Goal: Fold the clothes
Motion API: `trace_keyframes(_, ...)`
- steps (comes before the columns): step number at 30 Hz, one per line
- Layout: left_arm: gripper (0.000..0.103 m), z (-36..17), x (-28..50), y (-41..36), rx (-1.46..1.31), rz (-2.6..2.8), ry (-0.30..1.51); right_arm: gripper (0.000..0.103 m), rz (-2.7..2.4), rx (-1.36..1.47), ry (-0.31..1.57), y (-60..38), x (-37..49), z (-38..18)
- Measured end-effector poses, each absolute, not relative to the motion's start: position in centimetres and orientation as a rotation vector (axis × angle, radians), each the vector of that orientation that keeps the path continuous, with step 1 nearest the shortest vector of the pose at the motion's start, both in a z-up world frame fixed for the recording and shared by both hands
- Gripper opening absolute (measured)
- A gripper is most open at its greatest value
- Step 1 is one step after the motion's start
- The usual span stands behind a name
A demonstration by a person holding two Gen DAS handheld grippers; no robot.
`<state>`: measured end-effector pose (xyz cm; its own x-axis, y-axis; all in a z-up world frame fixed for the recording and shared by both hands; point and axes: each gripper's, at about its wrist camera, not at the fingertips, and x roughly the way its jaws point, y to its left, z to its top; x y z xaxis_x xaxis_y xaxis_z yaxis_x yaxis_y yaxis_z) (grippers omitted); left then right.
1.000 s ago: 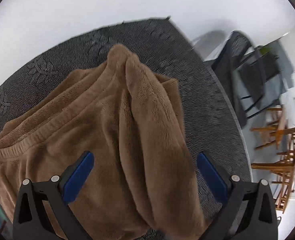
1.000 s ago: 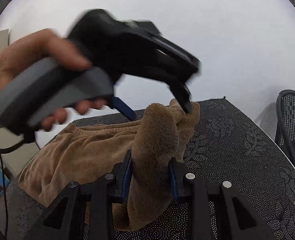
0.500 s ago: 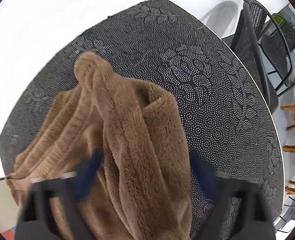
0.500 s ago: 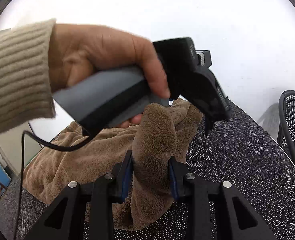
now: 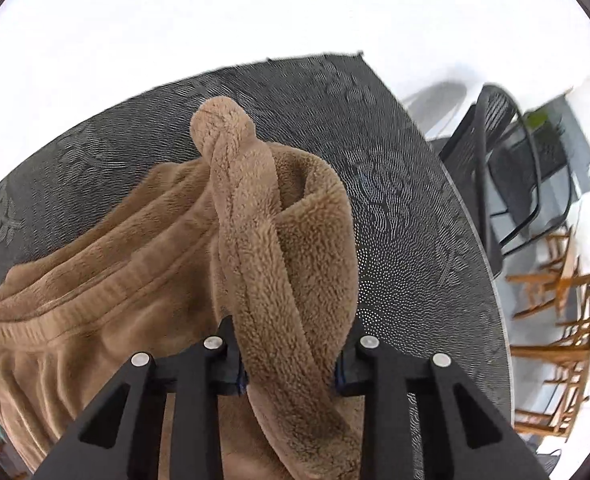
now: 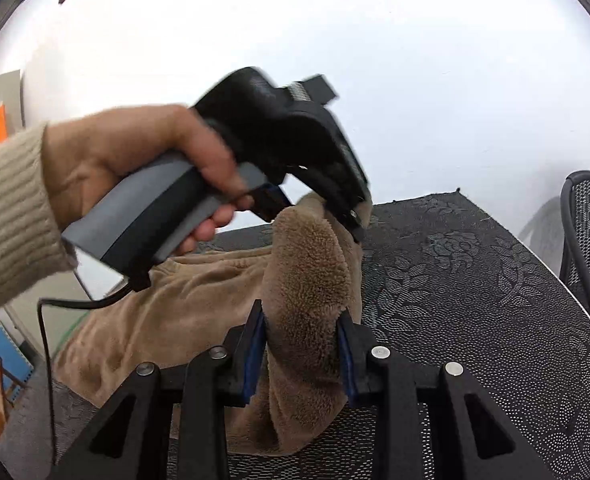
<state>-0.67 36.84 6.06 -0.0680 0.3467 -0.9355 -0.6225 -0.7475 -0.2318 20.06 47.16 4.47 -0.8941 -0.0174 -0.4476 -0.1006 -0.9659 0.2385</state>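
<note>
The soft brown fuzzy garment [image 5: 143, 280] lies on the dark patterned table [image 5: 415, 272]. The left gripper [image 5: 291, 364] is closing on its raised fold; the right gripper [image 6: 301, 354] pinches the near end. Lift both together, evenly.

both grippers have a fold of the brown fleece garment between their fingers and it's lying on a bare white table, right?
Not quite: the brown fleece garment lies on a dark patterned tablecloth, not a bare white table, as the left wrist view shows. Both the left gripper and right gripper do have fleece between their fingers.

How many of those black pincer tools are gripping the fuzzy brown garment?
2. The right gripper clamps a raised fold nearest its camera; the left gripper, its jaws closing, pinches the brown garment further along.
</note>
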Motion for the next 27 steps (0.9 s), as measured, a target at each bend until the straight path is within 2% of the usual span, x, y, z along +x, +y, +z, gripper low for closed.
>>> trace_keyframes(5,0.034,9.3,-2.2,31.1,-1.488,1.895,0.145,0.034,3.043,-0.682,0.449,46.5,19.2,7.4)
trace_keyframes(13,0.033,13.6,-6.6,19.2,-1.415,1.950,-0.110,0.034,3.211,-0.564,0.270,38.9,16.9,12.0)
trace_keyframes(21,0.033,11.4,-10.2,6.0,-1.425,1.999,-0.322,0.034,3.403,-0.629,0.058,27.3,14.1,11.3)
trace_keyframes(27,0.033,6.2,-11.6,-0.7,-1.463,1.998,-0.458,0.034,3.457,-0.781,-0.104,19.9,13.0,8.2)
